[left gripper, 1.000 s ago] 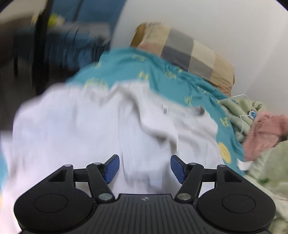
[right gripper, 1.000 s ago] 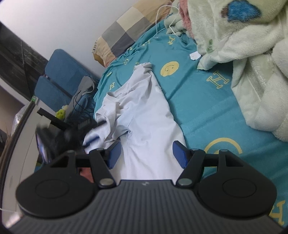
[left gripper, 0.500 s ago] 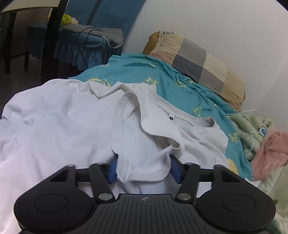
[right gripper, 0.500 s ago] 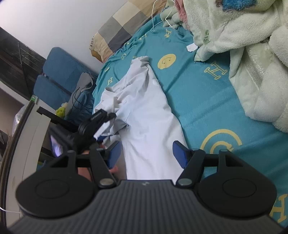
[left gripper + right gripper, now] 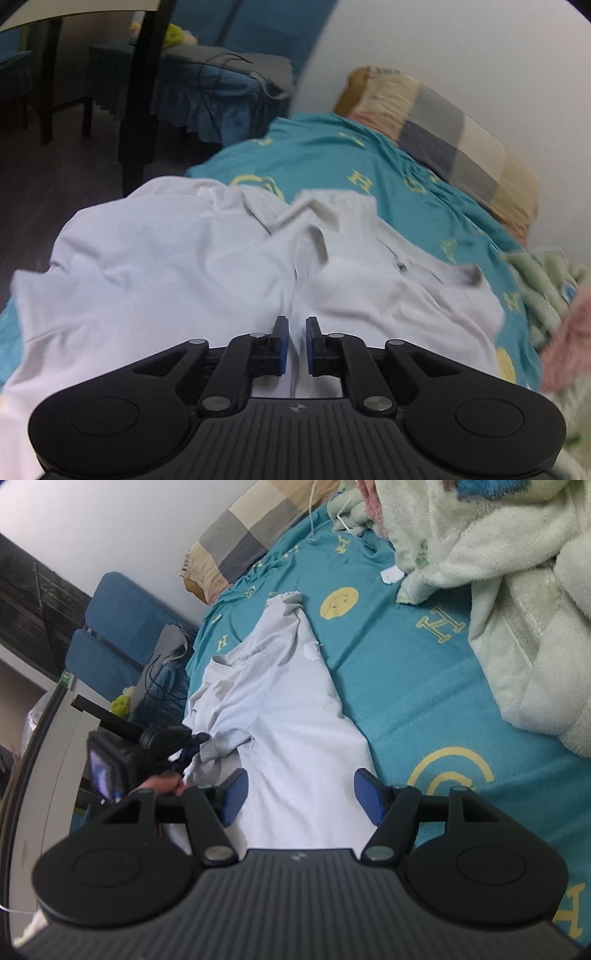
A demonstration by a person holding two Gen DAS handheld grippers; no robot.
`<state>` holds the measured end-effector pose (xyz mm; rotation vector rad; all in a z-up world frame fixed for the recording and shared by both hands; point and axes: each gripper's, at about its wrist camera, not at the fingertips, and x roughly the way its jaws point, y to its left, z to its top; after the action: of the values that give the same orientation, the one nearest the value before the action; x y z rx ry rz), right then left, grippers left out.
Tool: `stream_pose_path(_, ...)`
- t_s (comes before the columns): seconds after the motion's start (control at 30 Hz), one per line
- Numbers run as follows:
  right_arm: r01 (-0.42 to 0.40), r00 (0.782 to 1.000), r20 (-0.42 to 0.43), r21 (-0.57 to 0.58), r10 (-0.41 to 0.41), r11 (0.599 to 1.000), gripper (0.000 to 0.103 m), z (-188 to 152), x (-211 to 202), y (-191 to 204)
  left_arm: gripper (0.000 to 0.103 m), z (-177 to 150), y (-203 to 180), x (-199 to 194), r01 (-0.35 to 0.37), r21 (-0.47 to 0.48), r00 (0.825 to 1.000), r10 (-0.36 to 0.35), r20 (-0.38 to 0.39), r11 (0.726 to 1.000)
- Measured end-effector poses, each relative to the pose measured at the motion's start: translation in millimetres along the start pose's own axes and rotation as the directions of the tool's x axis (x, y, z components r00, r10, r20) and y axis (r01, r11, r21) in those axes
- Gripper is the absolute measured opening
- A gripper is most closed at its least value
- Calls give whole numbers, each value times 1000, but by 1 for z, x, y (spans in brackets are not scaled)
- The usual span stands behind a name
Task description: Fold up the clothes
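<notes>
Bed: a teal cotton sheet [image 5: 399, 672] printed with yellow letters and smiley faces covers it; a checked beige-and-grey pillow [image 5: 447, 136] lies at the far end by the wall.
Blanket: a cream fleece blanket [image 5: 498, 602] is heaped along the right side, well apart from the garment.
Garment: a white short-sleeved cotton T-shirt [image 5: 291, 716] lies crumpled and lengthwise on the sheet, near the bed's left edge, its upper part bunched and creased, not yet in a flat fold.
Handling: my judgement is light, limp, thin cloth; it drapes and wrinkles, and will not hold shape unless drawn taut. Not fragile, hardly slippery.
Where to grip: a hem, sleeve edge or shoulder seam, where doubled cloth gives the pads something to bite.
Left gripper [image 5: 296, 347]: blue pads drawn close, pinching a ridge of the T-shirt's cloth.
Right gripper [image 5: 301, 794]: fingers spread wide, holding nothing, hovering over the shirt's lower body.
</notes>
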<state>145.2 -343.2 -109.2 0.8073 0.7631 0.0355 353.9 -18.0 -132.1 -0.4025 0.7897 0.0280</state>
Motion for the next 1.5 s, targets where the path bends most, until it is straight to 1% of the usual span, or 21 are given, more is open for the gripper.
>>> stream_pose_path(0.03, -1, 1000, 4, -4, 1, 1000, 67, 1, -2, 0, 20, -6, 2, -14, 15, 15, 1000, -15, -18, 1000)
stream_pose_path(0.1, -8, 1000, 2, -13, 8, 1000, 67, 2, -5, 0, 39, -22, 5, -44, 40, 49, 997, -37, -60, 998)
stream_pose_path(0.17, -12, 1000, -2, -27, 12, 1000, 67, 2, -7, 2, 46, -44, 11, -78, 61, 83, 991, -50, -124, 995)
stream_pose_path(0.23, -8, 1000, -8, -52, 8, 999, 67, 0, -8, 6, 50, -72, 18, -111, 76, 98, 975, -54, -215, 992)
stream_pose_path(0.3, -3, 1000, -14, -79, 2, 997, 67, -2, -9, 10, 61, -100, 25, -142, 101, 105, 950, -64, -305, 989)
stream_pose_path(0.37, -1, 1000, -20, -92, -1, 996, 67, -4, -11, 12, 64, -129, 32, -168, 127, 106, 925, -79, -373, 986)
stream_pose_path(0.47, 1, 1000, -26, -97, -4, 995, 67, -6, -15, 12, 64, -166, 40, -196, 151, 115, 879, -80, -471, 982)
stream_pose_path(0.53, 5, 1000, -25, -99, -7, 995, 67, -8, -18, 12, 64, -185, 43, -210, 168, 137, 856, -76, -512, 976)
stream_pose_path(0.63, 18, 1000, -21, -107, -21, 994, 67, -10, -20, 12, 64, -207, 40, -226, 195, 193, 836, -60, -546, 962)
stream_pose_path(0.7, 27, 999, -22, -114, -30, 993, 67, -11, -20, 12, 64, -218, 37, -233, 227, 226, 815, -58, -576, 947)
stream_pose_path(0.77, 32, 999, -32, -118, -36, 993, 67, -12, -17, 13, 62, -228, 33, -239, 248, 258, 795, -44, -605, 934)
stream_pose_path(0.87, 34, 998, -52, -120, -40, 992, 67, -15, -12, 13, 59, -233, 30, -244, 259, 285, 775, -23, -632, 923)
stream_pose_path(0.9, 34, 998, -57, -124, -41, 992, 67, -16, -11, 14, 49, -234, 30, -246, 261, 291, 769, -16, -640, 920)
stream_pose_path(0.93, 34, 997, -62, -127, -42, 991, 67, -16, -10, 14, 28, -235, 29, -247, 264, 297, 762, -9, -648, 918)
stream_pose_path(0.97, 34, 997, -65, -130, -43, 991, 67, -17, -10, 14, 20, -236, 29, -249, 266, 303, 755, -3, -655, 915)
stream_pose_path(1.0, 33, 997, -65, -132, -42, 991, 67, -17, -10, 15, 5, -237, 29, -251, 269, 309, 749, 4, -663, 912)
stream_pose_path(1.07, 33, 997, -65, -137, -42, 990, 67, -18, -10, 16, 4, -235, 30, -258, 262, 306, 751, 6, -661, 915)
stream_pose_path(1.3, 38, 997, -62, -153, -48, 988, 67, -19, -11, 18, 3, -239, 38, -279, 251, 279, 744, 0, -669, 927)
stream_pose_path(1.37, 41, 997, -61, -167, -52, 985, 67, -20, -10, 21, 3, -238, 38, -279, 257, 311, 762, 6, -648, 915)
stream_pose_path(1.47, 48, 996, -59, -198, -61, 979, 67, -23, -10, 25, 7, -231, 37, -287, 277, 330, 786, -14, -619, 902)
stream_pose_path(1.5, 51, 996, -57, -210, -64, 976, 67, -24, -10, 27, 16, -230, 32, -289, 281, 350, 800, -16, -600, 894)
